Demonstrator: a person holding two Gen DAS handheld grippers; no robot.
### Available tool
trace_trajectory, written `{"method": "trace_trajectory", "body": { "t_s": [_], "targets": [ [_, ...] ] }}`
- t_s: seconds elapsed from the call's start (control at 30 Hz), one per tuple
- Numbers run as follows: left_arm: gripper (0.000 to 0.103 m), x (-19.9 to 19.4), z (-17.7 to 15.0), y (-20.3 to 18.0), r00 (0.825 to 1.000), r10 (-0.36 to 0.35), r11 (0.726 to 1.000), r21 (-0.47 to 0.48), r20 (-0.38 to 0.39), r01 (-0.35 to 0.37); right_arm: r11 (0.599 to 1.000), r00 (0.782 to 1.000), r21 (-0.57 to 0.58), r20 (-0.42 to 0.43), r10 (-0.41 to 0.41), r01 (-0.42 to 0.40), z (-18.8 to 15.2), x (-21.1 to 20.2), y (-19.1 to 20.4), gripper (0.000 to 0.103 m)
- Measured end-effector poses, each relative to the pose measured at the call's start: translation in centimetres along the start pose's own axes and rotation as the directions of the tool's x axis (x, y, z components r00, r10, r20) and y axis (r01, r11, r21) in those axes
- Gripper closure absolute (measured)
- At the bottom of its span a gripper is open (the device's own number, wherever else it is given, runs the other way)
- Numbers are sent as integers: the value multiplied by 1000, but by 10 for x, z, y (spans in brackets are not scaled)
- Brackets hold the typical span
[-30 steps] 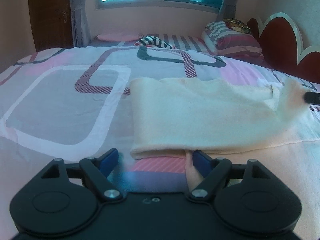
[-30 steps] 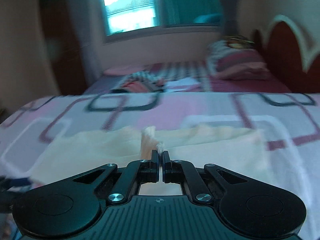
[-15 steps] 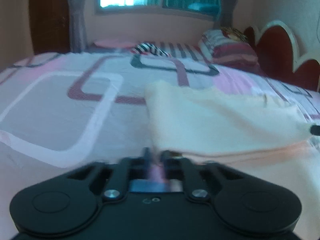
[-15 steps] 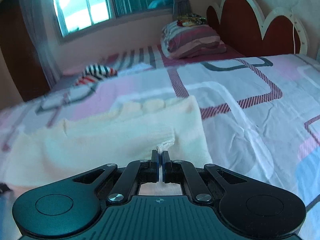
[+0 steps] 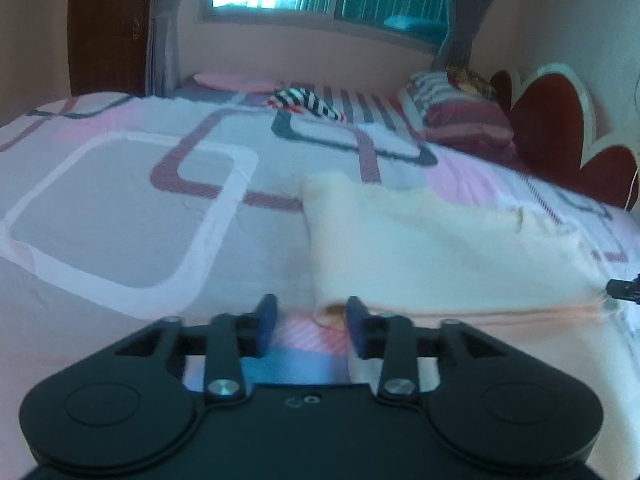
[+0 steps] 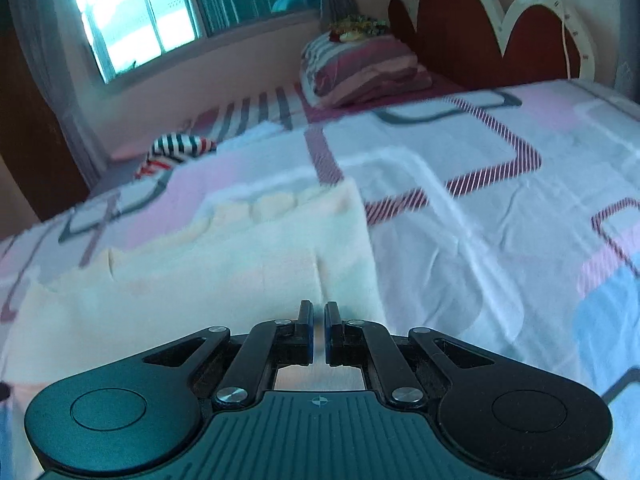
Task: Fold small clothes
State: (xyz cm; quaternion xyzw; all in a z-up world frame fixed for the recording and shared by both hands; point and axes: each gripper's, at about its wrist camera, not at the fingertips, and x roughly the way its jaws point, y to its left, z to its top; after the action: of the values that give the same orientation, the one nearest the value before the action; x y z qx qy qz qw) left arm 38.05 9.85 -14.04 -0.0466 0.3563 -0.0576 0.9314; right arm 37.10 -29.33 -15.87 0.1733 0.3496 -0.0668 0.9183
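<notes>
Lying across a bed [image 5: 120,216] whose sheet is printed with rounded pink, grey and maroon rectangles, the cream garment [image 5: 440,248] is folded into a long flat band. To its left, in the left wrist view, the sheet is bare and smooth out to the far left edge of the bed, with a dark wooden door [image 5: 108,28] and a grey curtain beyond. The garment's left edge runs straight from a far corner down to a near corner, where the fold shows two layers. That near corner sits just in front of the left claw [image 5: 312,320], beside its right-hand finger; the jaws are opening, and the gap between the blue pads shows mostly sheet, with the cloth corner at its right side and nothing pressed. The long near edge of the garment runs rightward from there to a dark tip at the frame's right border, which looks like the other claw. Past the far edge lie a striped cloth [image 5: 308,104], a striped pillow [image 5: 460,120] and a scalloped red headboard [image 5: 560,128].

In the right wrist view the right claw [image 6: 319,320] is clenched, its pads nearly meeting on a thin fold at the garment's near right corner. The garment's right edge climbs straight away from the claw to a far corner, and its far edge is wavy. Right of that edge the sheet is bare, lightly creased, out to the bed's side.
</notes>
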Motion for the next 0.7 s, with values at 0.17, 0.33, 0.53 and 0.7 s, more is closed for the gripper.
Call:
{"method": "trace_trajectory", "body": {
  "t_s": [0.17, 0.33, 0.53, 0.7],
  "targets": [
    [54, 7, 18, -5, 1000, -26, 999, -29, -9, 26, 998, 999, 56, -29, 41, -39, 15, 19, -6, 67],
    [53, 51, 37, -4, 998, -18, 994, -110, -58, 12, 998, 997, 4, -42, 62, -62, 16, 38, 8, 64],
    [51, 95, 53, 12, 994, -44, 967, -253, -103, 17, 997, 996, -21, -50, 71, -72, 22, 48, 12, 64],
    [44, 103, 57, 10, 995, -43, 971, -238, -94, 20, 998, 997, -42, -58, 46, -48, 27, 60, 11, 64]
  ]
}}
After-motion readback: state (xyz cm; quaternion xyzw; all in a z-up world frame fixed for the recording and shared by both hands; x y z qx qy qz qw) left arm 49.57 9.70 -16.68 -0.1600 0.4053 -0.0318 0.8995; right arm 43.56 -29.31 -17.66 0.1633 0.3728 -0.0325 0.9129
